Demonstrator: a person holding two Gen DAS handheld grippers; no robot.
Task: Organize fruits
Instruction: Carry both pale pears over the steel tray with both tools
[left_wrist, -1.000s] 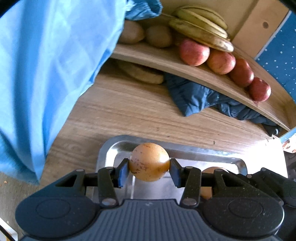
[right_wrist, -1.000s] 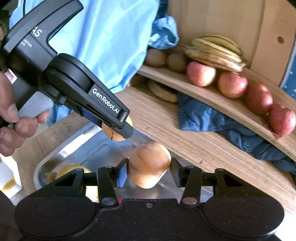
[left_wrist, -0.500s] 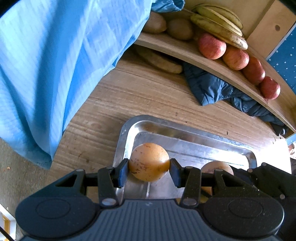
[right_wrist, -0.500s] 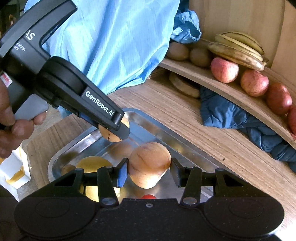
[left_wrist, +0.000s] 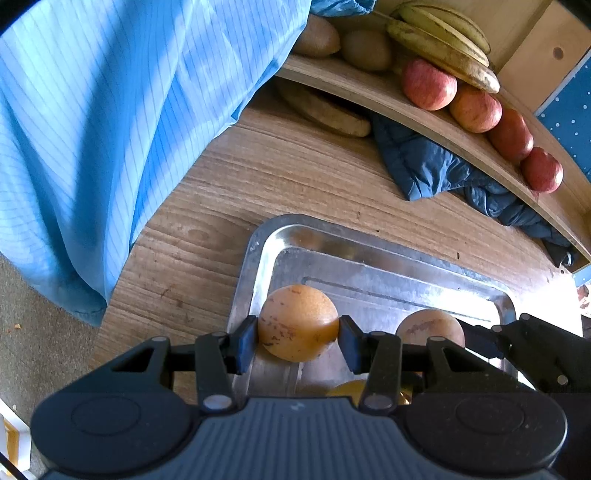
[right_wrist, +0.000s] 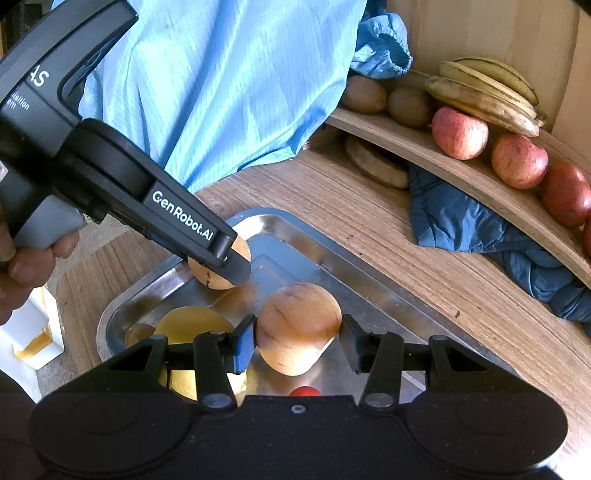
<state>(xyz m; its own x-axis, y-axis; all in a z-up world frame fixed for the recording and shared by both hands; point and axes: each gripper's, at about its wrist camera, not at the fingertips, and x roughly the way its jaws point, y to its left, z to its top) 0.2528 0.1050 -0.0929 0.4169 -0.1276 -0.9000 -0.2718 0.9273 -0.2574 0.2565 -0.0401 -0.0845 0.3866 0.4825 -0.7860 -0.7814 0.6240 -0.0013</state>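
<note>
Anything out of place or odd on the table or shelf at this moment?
Yes: a dark blue quilted cloth lies crumpled on the wooden table, stuffed under the curved shelf, and a brown banana sits under that shelf, apart from the bunch of bananas above. Nothing looks spilled.

light blue striped garment (left_wrist: 110, 122) hanging over the wooden table's (left_wrist: 295, 177) edge, plus a dark blue quilted cloth (right_wrist: 465, 225) bunched under the curved shelf (right_wrist: 461, 173)
</note>
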